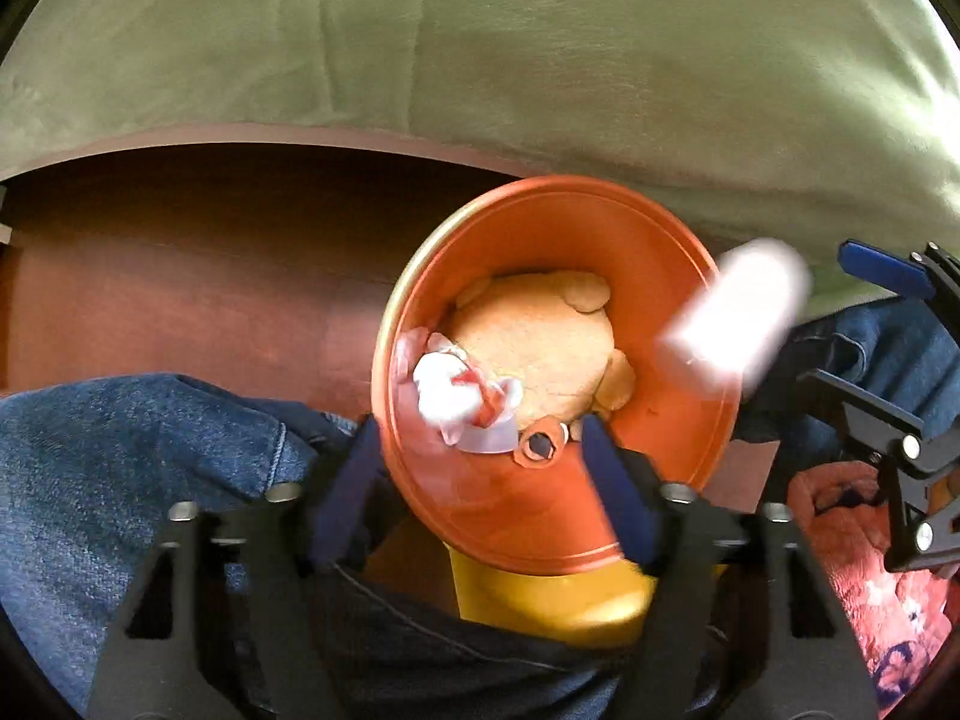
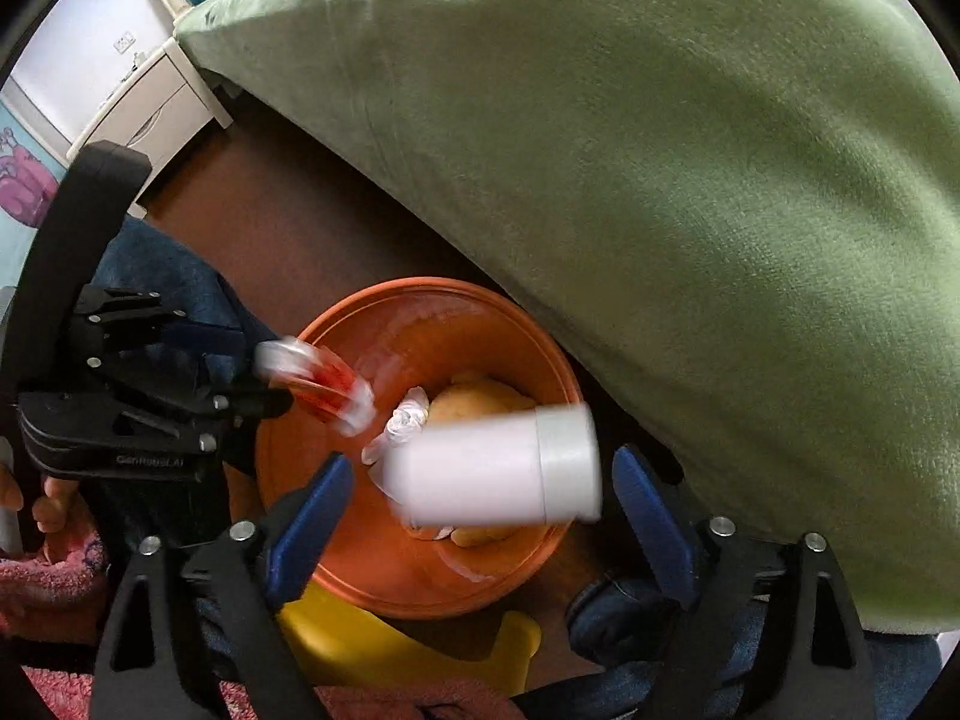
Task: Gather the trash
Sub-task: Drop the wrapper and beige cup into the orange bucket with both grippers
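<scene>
Blurred white bottle (image 2: pixel 492 465) hides orange bin (image 2: pixel 360 564) contents.

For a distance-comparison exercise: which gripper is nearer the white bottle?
Right. The white bottle is between the fingers of the right gripper; the left gripper hangs off to its left.

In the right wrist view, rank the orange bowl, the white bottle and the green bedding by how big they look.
1. green bedding, fills most of the frame.
2. orange bowl.
3. white bottle, blurred and nearer the camera between the open fingers of the right hand-held gripper, so its true size against the bowl is unsure.
</scene>
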A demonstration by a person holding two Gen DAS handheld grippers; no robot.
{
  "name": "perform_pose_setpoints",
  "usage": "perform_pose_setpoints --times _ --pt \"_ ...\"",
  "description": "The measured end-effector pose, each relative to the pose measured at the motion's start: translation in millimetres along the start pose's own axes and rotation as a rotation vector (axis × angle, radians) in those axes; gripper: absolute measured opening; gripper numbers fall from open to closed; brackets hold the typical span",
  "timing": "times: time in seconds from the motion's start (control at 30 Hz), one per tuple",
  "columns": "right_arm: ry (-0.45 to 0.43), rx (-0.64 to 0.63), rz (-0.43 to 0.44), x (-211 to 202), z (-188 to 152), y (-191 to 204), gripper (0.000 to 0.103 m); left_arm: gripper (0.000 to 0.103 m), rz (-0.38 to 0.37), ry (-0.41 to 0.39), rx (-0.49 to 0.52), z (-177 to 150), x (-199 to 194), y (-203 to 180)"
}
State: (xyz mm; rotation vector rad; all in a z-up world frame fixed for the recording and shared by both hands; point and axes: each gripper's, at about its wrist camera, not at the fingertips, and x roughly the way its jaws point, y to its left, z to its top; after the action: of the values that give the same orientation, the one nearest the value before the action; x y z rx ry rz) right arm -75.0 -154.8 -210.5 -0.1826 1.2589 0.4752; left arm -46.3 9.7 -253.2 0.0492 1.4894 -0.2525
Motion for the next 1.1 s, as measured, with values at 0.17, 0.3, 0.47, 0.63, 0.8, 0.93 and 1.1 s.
perform_pose_setpoints --times 0.17,0.3,0.47,0.63,0.8,0.93,1.1 --pt "0.000 -0.005 -0.014 3 3 1 0.093 0.070 0.003 0.005 -0.010 0 3 2" --pt "0.000 0.002 -0.011 4 0 0 0.093 0.070 -0.003 0.004 -0.017 0 4 3" --pt "0.003 0.004 -0.015 5 0 -2 0.094 0.070 -0.004 0.003 -0.015 -2 4 4" --pt "-0.008 0.008 -0.012 3 1 -3 0.094 0.070 -0.005 0.002 -0.016 -2 3 4" --pt "-0.034 0.014 -0.011 -6 2 -5 0.094 0.070 -0.014 -0.010 -0.030 -2 -3 9" --pt "-0.064 0.021 -0.012 -18 7 -6 0.094 0.070 -0.015 -0.036 -0.047 1 -13 14" --pt "-0.108 0.020 -0.011 -36 14 -6 0.094 0.070 -0.022 -0.085 -0.062 7 -32 19"
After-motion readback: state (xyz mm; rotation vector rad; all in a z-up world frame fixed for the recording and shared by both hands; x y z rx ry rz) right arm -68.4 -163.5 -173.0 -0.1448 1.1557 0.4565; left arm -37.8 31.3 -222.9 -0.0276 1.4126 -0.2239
